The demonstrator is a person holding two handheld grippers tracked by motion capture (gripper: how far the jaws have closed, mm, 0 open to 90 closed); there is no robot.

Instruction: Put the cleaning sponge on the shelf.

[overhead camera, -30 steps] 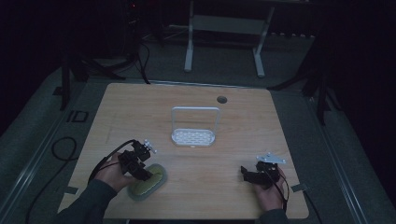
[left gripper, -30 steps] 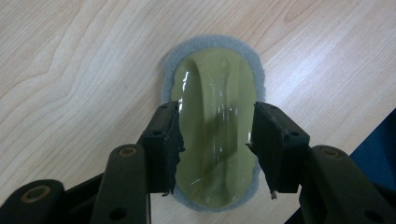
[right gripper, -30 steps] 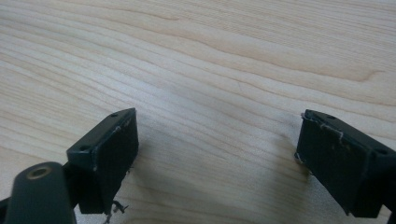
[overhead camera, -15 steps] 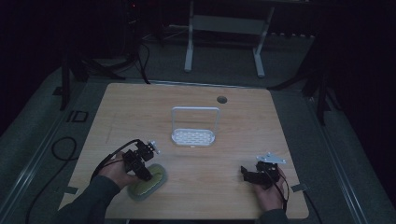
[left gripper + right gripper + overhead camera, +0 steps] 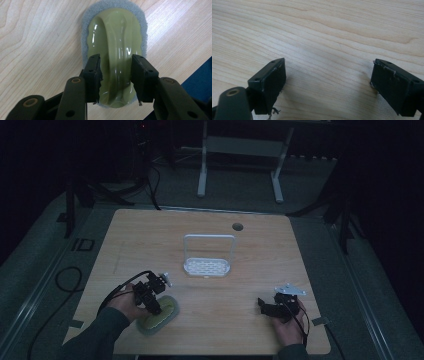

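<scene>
A pale green scrubbing sponge (image 5: 159,316) with a grey foam rim lies flat near the table's front left. In the left gripper view the sponge (image 5: 115,32) has a raised glossy handle ridge down its middle. My left gripper (image 5: 152,303) points down on it, and its jaws (image 5: 115,77) press on both sides of that ridge, shut on it. At the front right, my right gripper (image 5: 263,306) rests low over bare wood. Its jaws (image 5: 328,80) stand wide open with nothing between them.
A white wire-handled rack (image 5: 207,265) stands at the middle of the wooden table (image 5: 150,240). A round cable hole (image 5: 237,226) sits near the far edge. Dark floor, cables and stand legs surround the table.
My left gripper has shifted slightly right and settled onto the sponge's handle. The right gripper has stayed put.
</scene>
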